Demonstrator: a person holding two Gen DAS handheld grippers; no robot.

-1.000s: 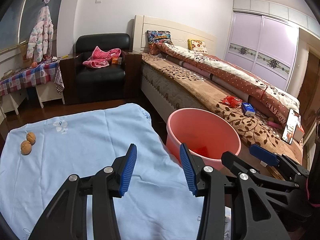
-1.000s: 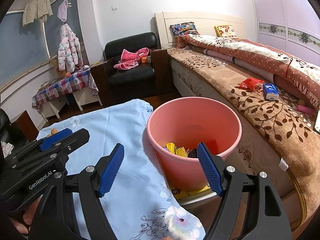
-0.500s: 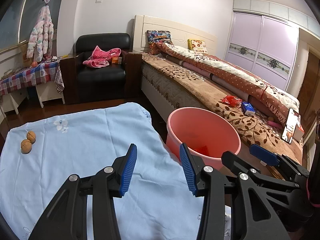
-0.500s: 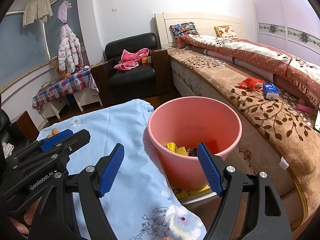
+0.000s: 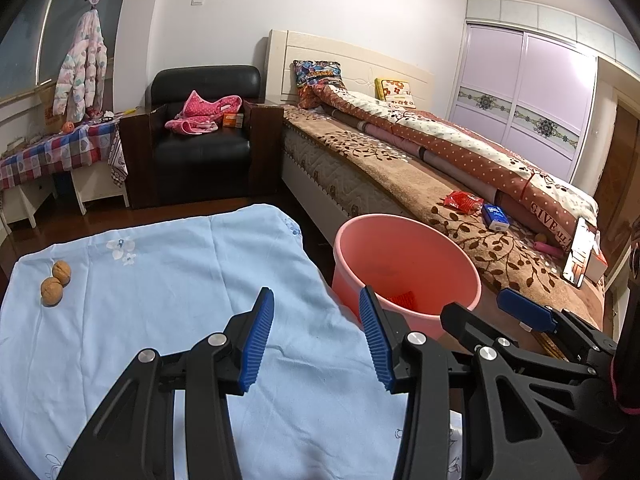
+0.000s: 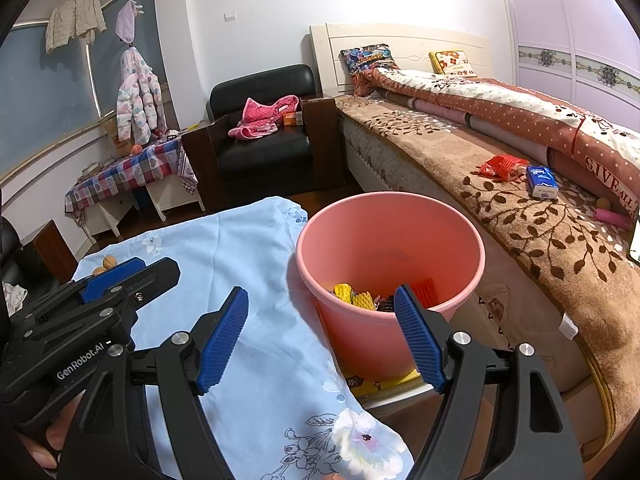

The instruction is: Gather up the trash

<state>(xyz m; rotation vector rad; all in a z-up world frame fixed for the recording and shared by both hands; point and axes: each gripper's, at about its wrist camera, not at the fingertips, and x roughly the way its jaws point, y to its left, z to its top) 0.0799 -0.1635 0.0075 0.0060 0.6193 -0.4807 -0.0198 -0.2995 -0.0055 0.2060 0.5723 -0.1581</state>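
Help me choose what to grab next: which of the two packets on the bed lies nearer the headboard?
The red wrapper. It lies crumpled on the brown blanket, on the headboard side of the blue packet, which sits right beside it.

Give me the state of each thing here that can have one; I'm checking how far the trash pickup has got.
left gripper: open, empty.
right gripper: open, empty.
pink bucket: upright, trash at the bottom.
two walnuts: lying on the blue cloth, not collected.
red wrapper: lying on the bed, crumpled.
wardrobe doors: shut.
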